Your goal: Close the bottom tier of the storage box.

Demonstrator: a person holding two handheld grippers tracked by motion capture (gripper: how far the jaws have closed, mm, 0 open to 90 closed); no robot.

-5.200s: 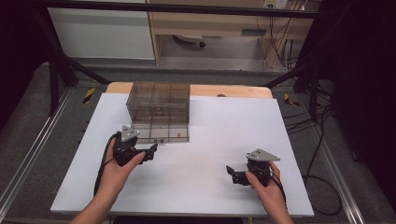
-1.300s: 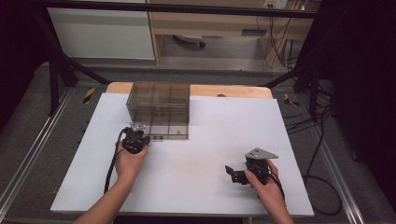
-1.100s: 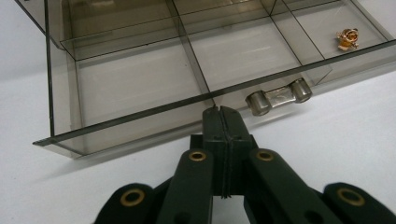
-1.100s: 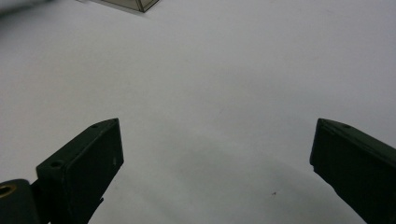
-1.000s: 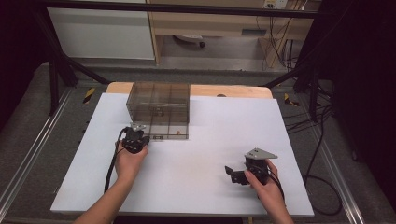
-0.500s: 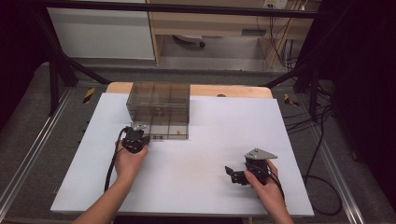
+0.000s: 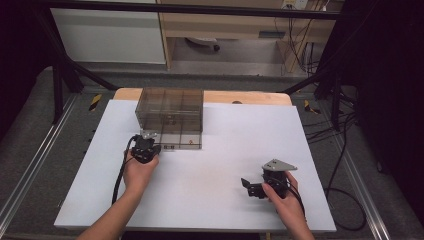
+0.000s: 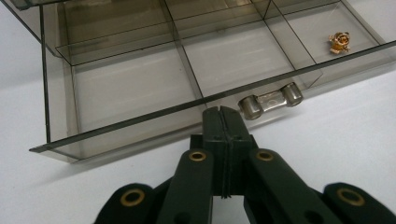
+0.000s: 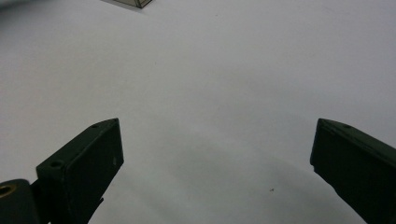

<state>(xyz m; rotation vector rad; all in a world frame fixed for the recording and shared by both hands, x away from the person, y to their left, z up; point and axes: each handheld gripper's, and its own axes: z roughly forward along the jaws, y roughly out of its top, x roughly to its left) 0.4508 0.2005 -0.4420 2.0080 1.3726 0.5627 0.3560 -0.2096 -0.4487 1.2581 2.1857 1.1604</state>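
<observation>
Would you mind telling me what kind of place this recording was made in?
Probably a lab recording bench: a white table inside a black frame, loose cables on the floor, and a smoked plastic drawer box as the prop.

On my surface [image 7: 210,200] the drawer cabinet [image 7: 171,107] stands at the far edge, left of centre. Its bottom drawer [image 8: 140,88] is pulled out toward me, with a rose charm [image 8: 339,41] lying in its rightmost compartment. My left tool [image 8: 222,122] sits just before the drawer's front wall, its tips beside the drawer handle [image 8: 271,100], which lies to their right. My right tool [image 7: 248,186] rests well apart, on the near right of the surface.
</observation>
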